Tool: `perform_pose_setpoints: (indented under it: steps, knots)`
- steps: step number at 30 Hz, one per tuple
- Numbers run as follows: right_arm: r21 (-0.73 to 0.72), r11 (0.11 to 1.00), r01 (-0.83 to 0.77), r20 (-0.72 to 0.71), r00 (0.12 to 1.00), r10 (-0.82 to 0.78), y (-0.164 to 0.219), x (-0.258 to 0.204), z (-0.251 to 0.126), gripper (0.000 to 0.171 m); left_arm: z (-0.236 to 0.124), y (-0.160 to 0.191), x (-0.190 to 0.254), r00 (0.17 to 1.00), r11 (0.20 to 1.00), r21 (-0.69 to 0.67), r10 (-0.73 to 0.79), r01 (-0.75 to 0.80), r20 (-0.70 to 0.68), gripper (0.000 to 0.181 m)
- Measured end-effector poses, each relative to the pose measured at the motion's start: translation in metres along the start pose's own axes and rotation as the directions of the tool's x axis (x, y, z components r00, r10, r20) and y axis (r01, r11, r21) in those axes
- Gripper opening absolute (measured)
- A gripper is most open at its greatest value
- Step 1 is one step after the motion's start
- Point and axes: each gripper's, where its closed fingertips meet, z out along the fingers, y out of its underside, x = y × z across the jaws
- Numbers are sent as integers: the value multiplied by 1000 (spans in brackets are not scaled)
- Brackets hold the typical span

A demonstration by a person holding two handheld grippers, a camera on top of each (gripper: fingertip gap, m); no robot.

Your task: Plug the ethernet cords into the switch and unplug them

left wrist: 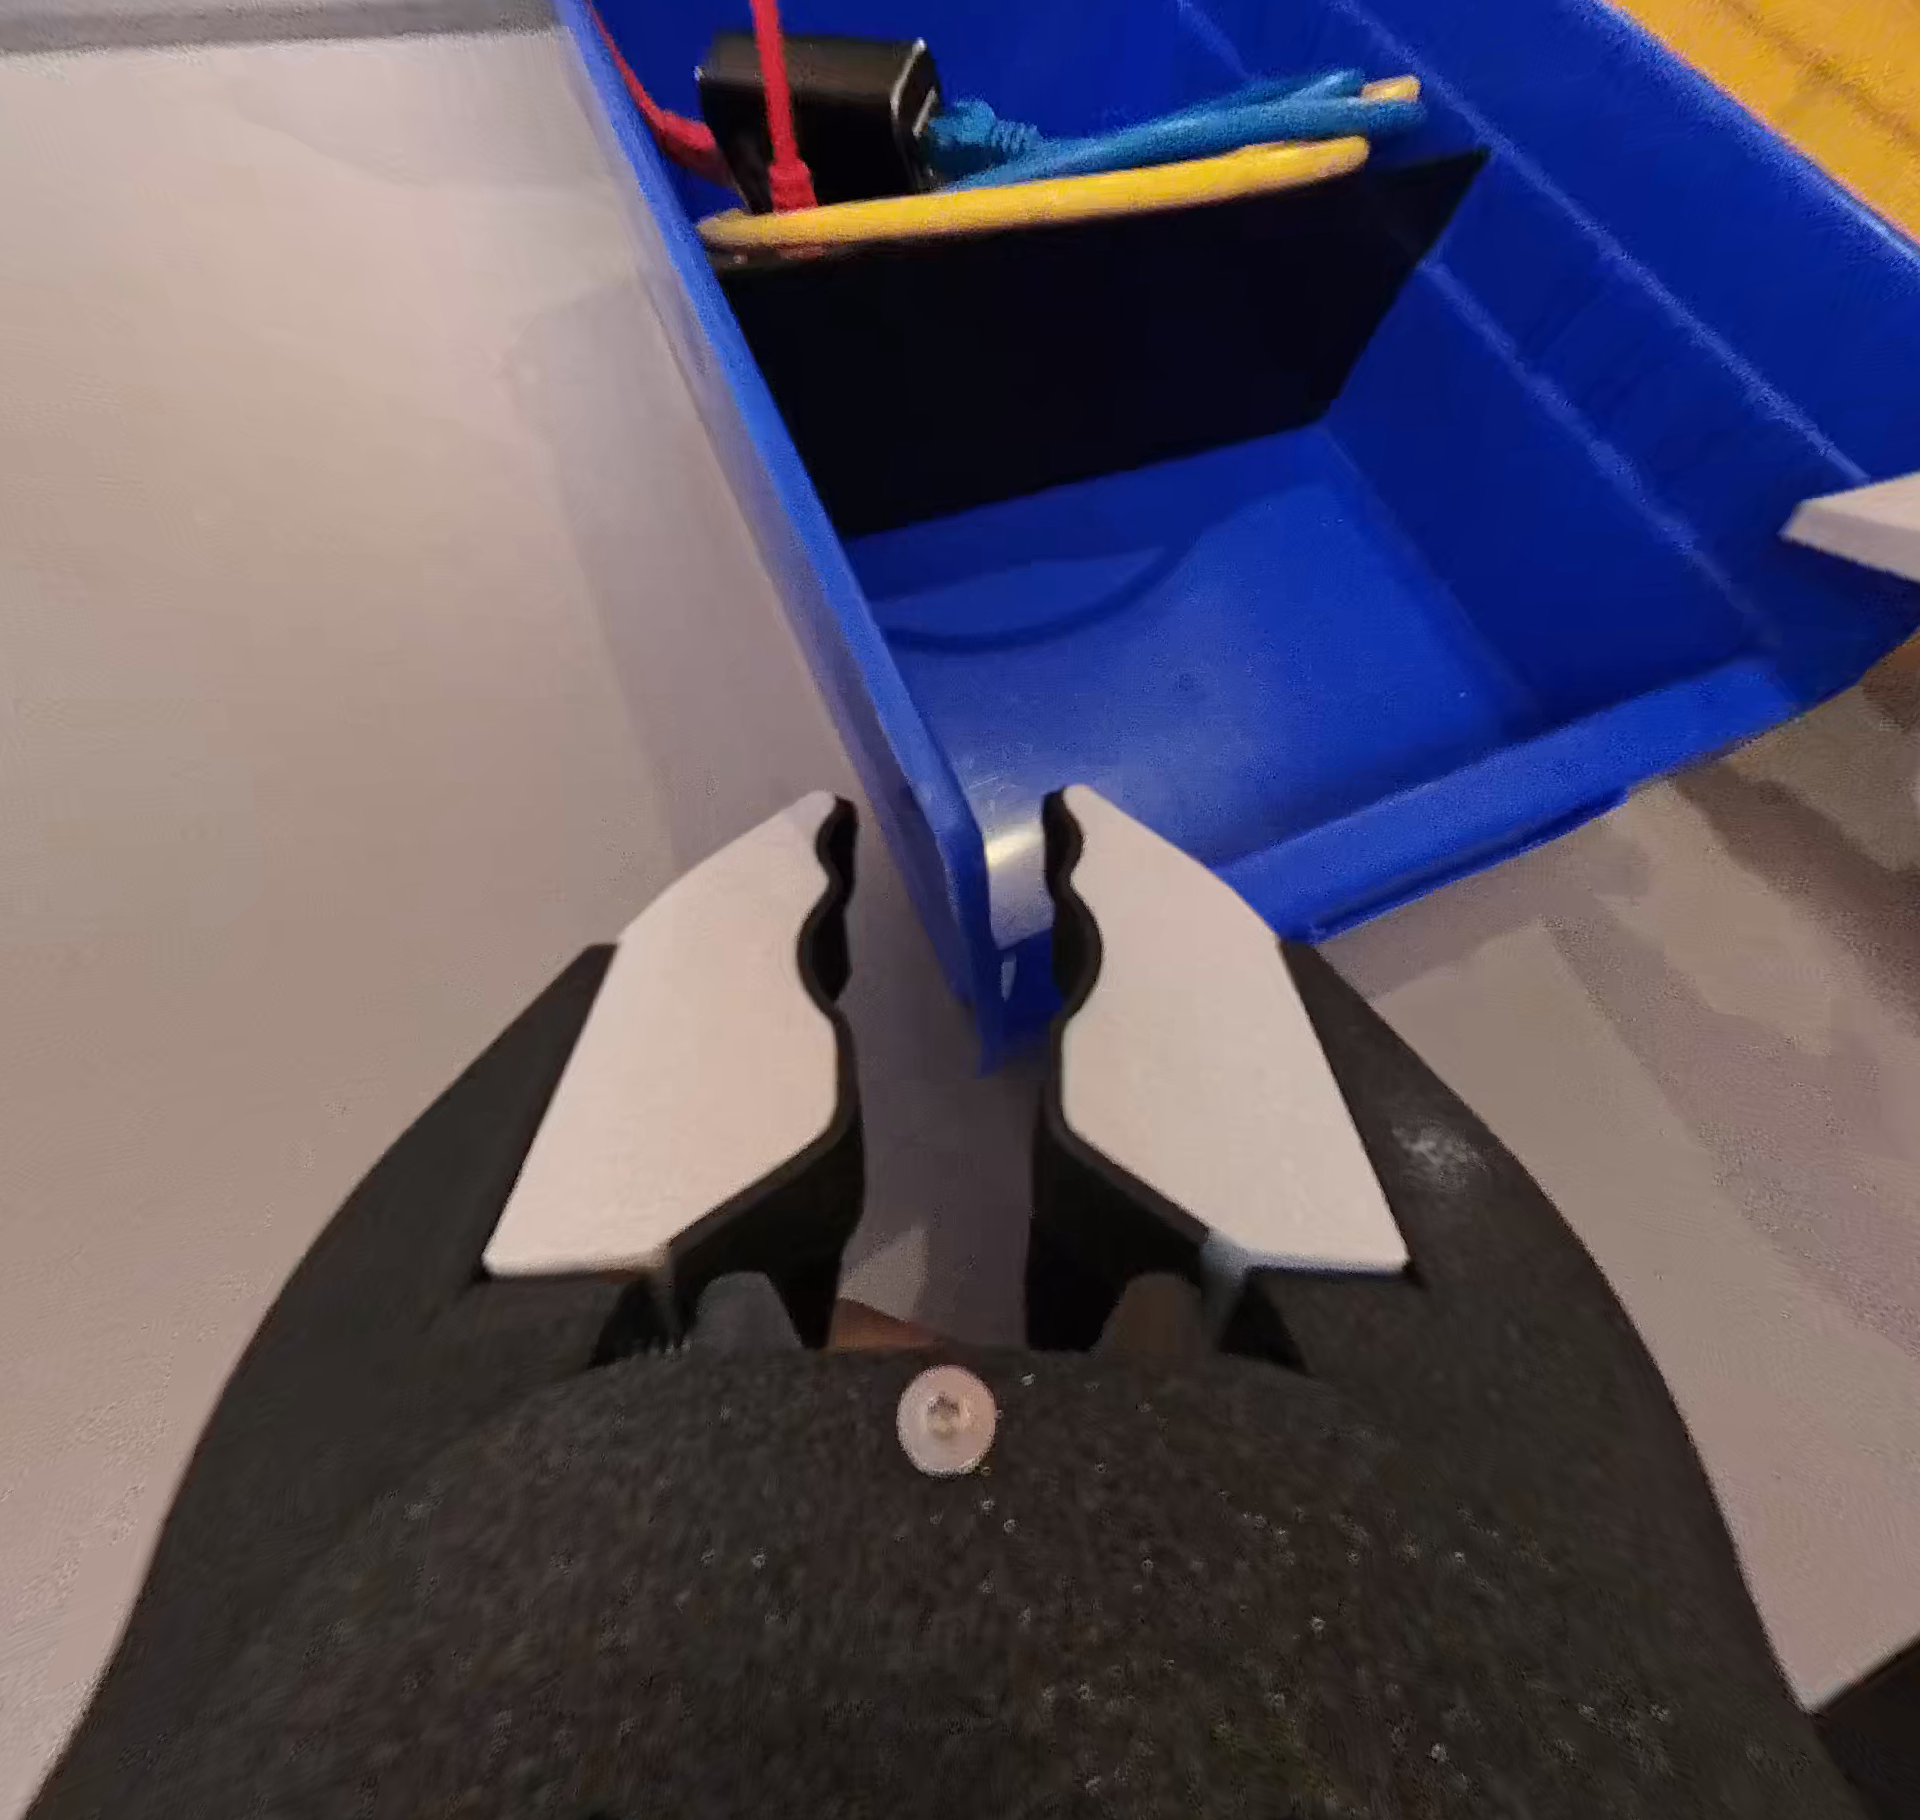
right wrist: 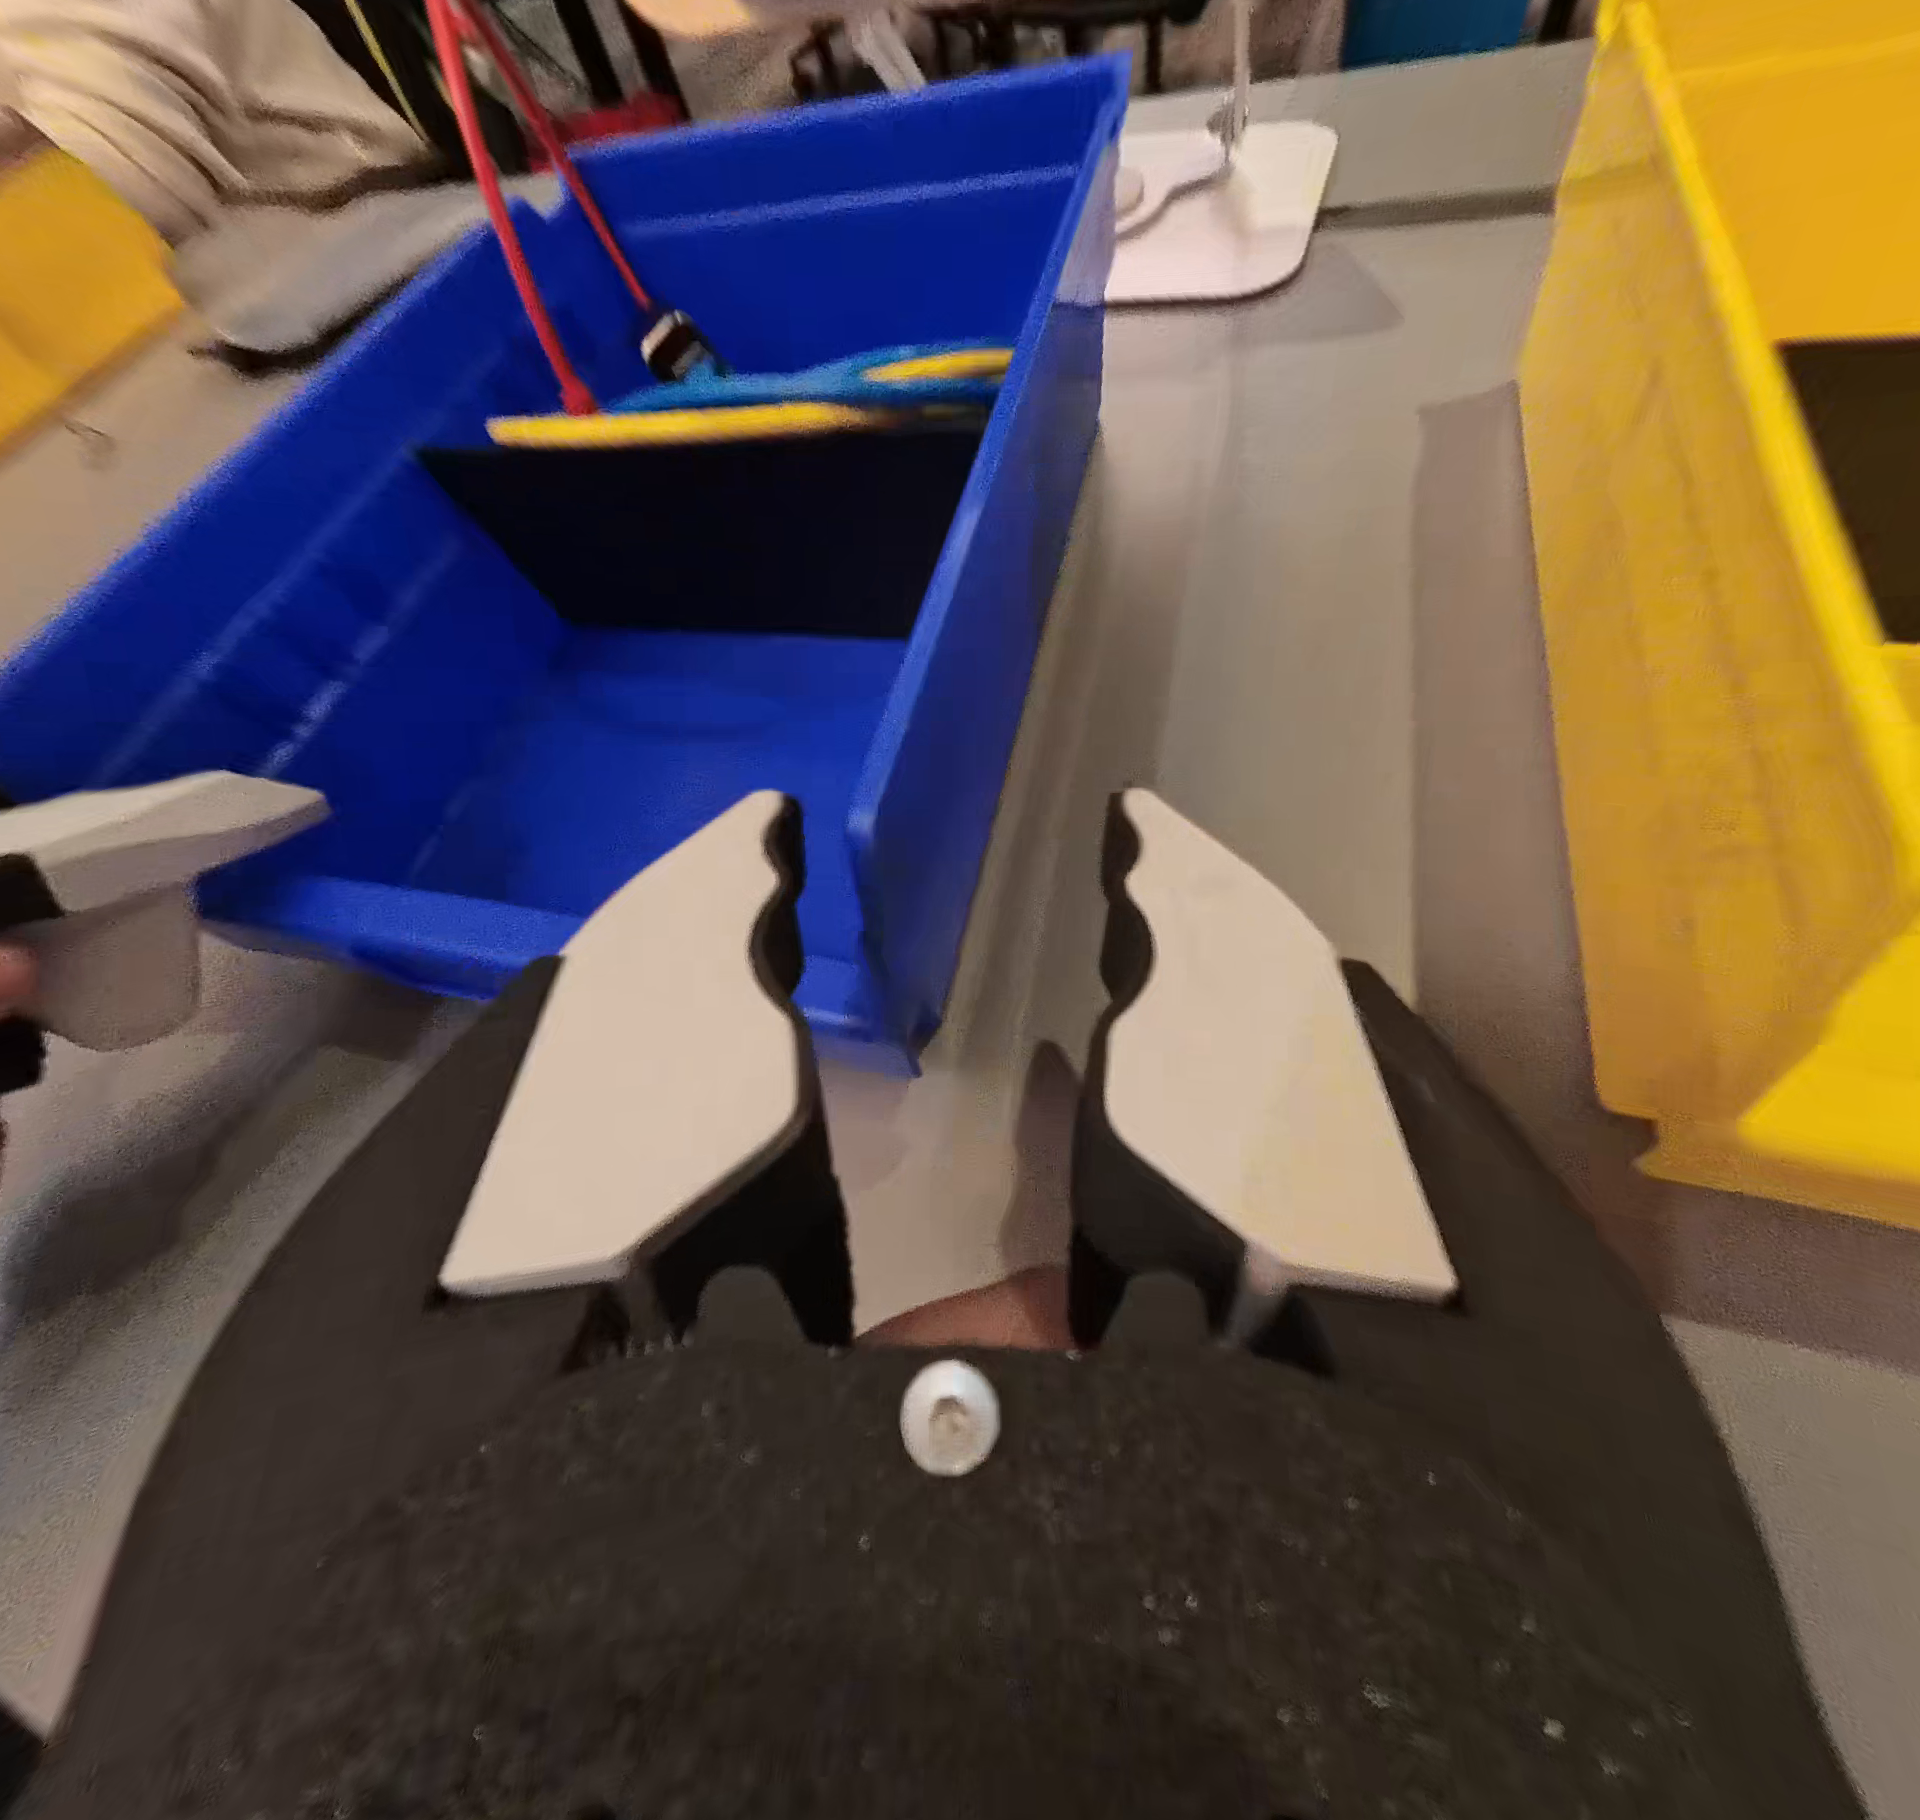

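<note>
The switch (left wrist: pixel 821 123), a small black box, sits in the far compartment of the blue bin (left wrist: pixel 1558 399), behind a black divider (left wrist: pixel 1039 357). It lies ahead of both grippers and beyond the empty near compartment. The cords are bundled with it: a red cord (left wrist: pixel 769 66) drops in from above the bin's far rim, its plug end near the switch face; a blue cord (left wrist: pixel 1143 134) and a yellow cord (left wrist: pixel 1039 201) run lengthwise across the compartment, roughly parallel to the divider. Whether any plug is seated in a port cannot be told; the right wrist view is motion-blurred there.

The left gripper (left wrist: pixel 948 825) is the nearer. Its jaws stand apart, straddling the bin's near corner, one finger outside the wall and one over the interior; contact with the wall is possible but not confirmed. It holds nothing.

The right gripper (right wrist: pixel 951 820) is at the bin's opposite near corner, over the grey table (right wrist: pixel 1299 627), jaws apart and empty. A yellow bin (right wrist: pixel 1714 627) stands well apart to its right.

Judgement: reaching the cords requires travelling forward over the divider, then descending.
</note>
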Motion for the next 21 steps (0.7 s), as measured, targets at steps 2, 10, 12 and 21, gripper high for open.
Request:
perform_pose_setpoints:
  steps: [2,10,12,21]
  knots:
    - [-25,999,36,-30,999,-37,9,-8,8,36,5,1,3,1000,1000,5,-19,19,-25,28]
    - [-43,996,81,-209,974,-89,14,-2,19,3,8,-4,-5,997,997,15,-78,78,-15,15]
    - [-42,994,105,-253,961,-112,14,-5,16,2,5,-3,-9,998,998,11,-62,62,23,12]
    - [40,989,144,-270,954,-128,-8,-69,20,3,-29,-14,-69,982,998,61,1,-13,188,2]
